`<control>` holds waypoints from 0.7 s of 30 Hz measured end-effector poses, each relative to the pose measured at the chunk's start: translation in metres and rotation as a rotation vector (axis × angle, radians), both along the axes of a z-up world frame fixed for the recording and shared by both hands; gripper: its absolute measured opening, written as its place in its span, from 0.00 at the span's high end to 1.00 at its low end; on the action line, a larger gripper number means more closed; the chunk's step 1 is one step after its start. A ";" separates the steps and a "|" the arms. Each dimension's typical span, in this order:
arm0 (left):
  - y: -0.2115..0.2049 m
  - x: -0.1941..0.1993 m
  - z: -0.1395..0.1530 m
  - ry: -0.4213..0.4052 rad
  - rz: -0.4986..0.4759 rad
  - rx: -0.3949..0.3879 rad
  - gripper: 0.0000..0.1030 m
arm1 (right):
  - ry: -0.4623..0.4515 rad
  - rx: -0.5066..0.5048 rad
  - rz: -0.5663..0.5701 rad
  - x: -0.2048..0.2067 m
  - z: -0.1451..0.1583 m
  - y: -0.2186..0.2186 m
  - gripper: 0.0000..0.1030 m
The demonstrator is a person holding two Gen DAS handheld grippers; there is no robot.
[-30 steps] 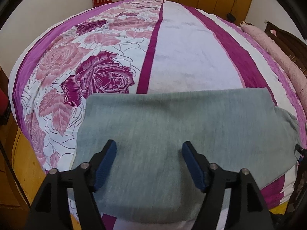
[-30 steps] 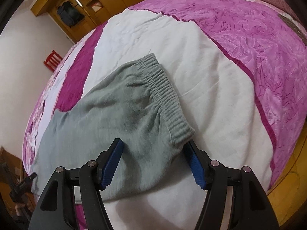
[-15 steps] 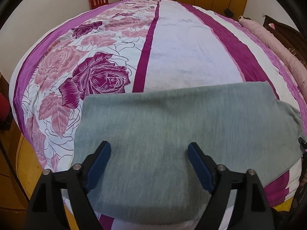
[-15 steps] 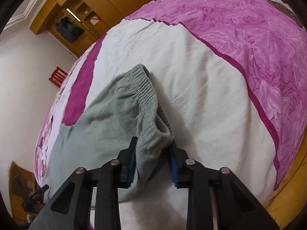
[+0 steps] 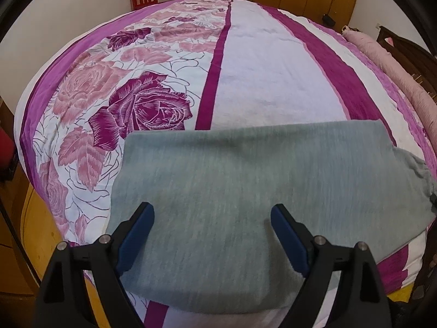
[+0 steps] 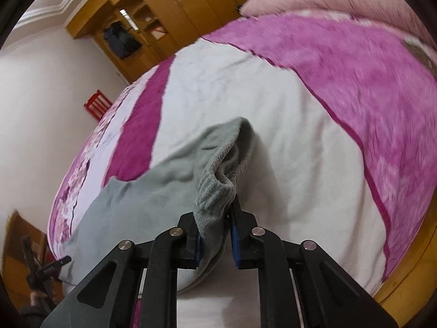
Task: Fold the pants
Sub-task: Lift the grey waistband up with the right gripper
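Pants (image 5: 245, 196) lengthwise left-right, waistband (image 6: 218, 188) rightward

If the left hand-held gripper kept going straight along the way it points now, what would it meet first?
Most likely the grey pants lying flat on the bed: the left hand-held gripper is open and angled down over them, though how far above is unclear.

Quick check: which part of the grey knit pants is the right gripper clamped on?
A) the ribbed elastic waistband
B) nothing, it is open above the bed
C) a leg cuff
A: the right gripper pinches the ribbed waistband of the grey knit pants, bunched between its blue pads.
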State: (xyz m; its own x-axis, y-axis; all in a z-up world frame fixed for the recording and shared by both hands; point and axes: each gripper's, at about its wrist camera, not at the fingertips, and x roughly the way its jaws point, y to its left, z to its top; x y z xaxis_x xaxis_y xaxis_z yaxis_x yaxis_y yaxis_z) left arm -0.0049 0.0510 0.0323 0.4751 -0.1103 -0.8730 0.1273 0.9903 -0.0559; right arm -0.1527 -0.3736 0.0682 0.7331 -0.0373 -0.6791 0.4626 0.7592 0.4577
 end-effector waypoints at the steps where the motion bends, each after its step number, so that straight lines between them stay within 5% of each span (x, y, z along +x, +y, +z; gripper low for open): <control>1: 0.000 0.000 0.000 0.002 -0.001 0.000 0.12 | -0.004 -0.016 0.011 0.002 0.004 0.004 0.84; 21: 0.004 -0.003 0.008 0.006 -0.002 -0.003 0.12 | -0.106 -0.212 0.353 0.055 0.072 0.099 0.85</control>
State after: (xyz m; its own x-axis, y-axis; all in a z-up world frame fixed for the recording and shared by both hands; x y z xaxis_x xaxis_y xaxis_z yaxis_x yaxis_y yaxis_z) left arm -0.0082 0.0555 0.0400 0.4694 -0.1136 -0.8757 0.1286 0.9899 -0.0595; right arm -0.0980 -0.2745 0.1403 0.7916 0.0976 -0.6033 0.1163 0.9451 0.3055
